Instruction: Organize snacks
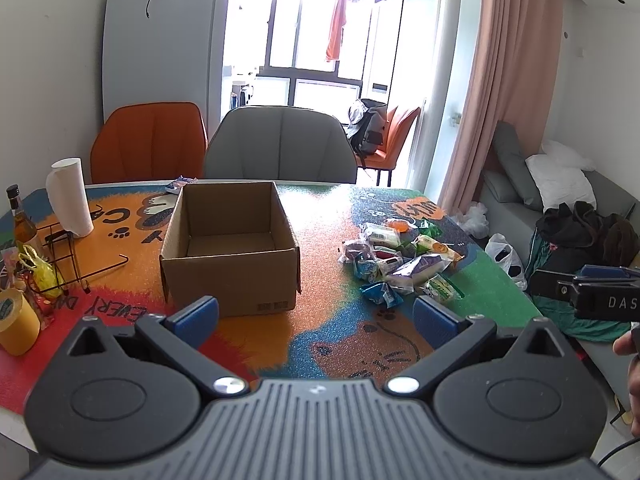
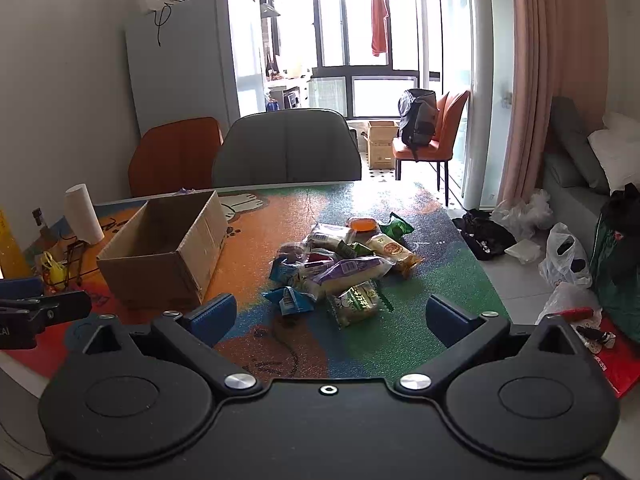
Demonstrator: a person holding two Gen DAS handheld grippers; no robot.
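Observation:
An open, empty cardboard box point(image 1: 230, 248) stands on the colourful table mat point(image 1: 320, 220); it also shows in the right wrist view point(image 2: 160, 256). A pile of wrapped snacks point(image 1: 400, 260) lies to the box's right and shows in the right wrist view point(image 2: 344, 264) straight ahead. My left gripper point(image 1: 316, 316) is open and empty, near the table's front edge, in front of the box. My right gripper point(image 2: 332, 320) is open and empty, just short of the snack pile. The right gripper's side point(image 1: 592, 292) shows at the far right of the left wrist view.
A paper towel roll point(image 1: 70, 196), a bottle point(image 1: 22, 220), a wire rack point(image 1: 64, 256) and a yellow tape roll point(image 1: 16, 320) crowd the table's left side. A grey chair point(image 1: 280, 148) and an orange chair point(image 1: 150, 140) stand behind. Bags lie on the floor point(image 2: 560, 256) at right.

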